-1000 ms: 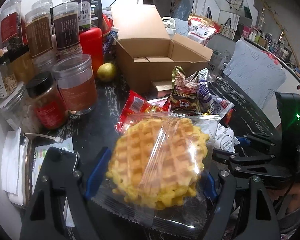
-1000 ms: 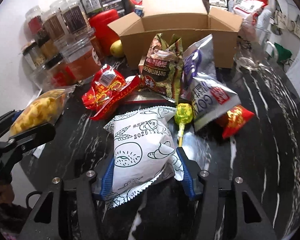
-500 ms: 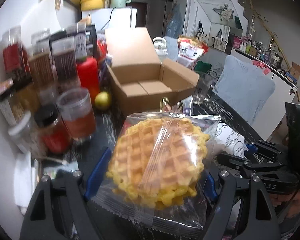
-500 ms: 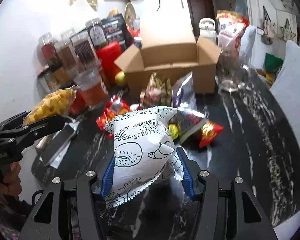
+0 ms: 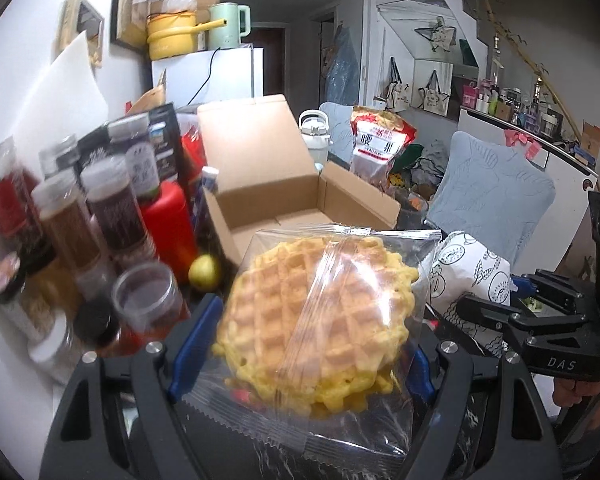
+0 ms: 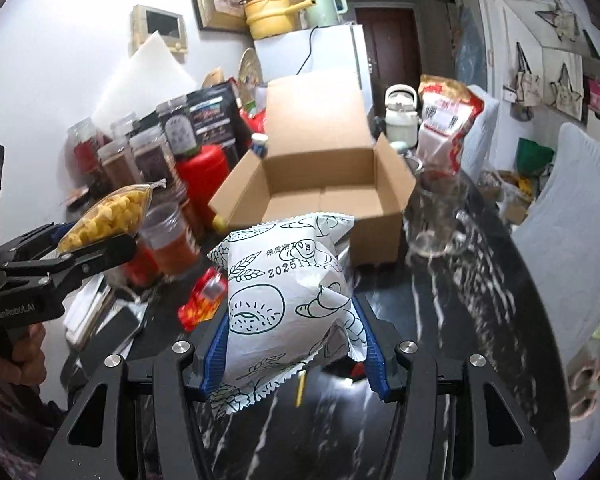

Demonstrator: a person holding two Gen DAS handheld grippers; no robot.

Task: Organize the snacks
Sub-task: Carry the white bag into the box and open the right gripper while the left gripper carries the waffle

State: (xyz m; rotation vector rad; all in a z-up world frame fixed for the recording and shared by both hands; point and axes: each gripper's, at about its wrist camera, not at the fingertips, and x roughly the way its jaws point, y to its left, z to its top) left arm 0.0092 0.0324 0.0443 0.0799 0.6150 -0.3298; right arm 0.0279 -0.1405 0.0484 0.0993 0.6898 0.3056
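My left gripper [image 5: 300, 344] is shut on a clear packet of yellow waffles [image 5: 320, 320], held in the air above the table. Its blue pads [image 5: 192, 344] press the packet's sides. My right gripper [image 6: 294, 348] is shut on a white bread packet [image 6: 288, 292] printed with drawings. The same white packet [image 5: 472, 272] shows at the right in the left wrist view, and the waffle packet [image 6: 108, 216] at the left in the right wrist view. An open, empty cardboard box [image 5: 276, 200] [image 6: 324, 188] stands ahead of both grippers, its flaps up.
Several jars and bottles [image 5: 96, 216] and a red container [image 5: 168, 224] crowd the left by the wall. A yellow fruit [image 5: 205, 272] lies by the box. A glass jug [image 6: 436, 216] stands right of it. A red snack packet [image 6: 202, 300] lies on the black marble table [image 6: 480, 320].
Both grippers have risen with their packets still held. The box's inside has come into view, and the snacks on the table have dropped out of sight below the held packets.
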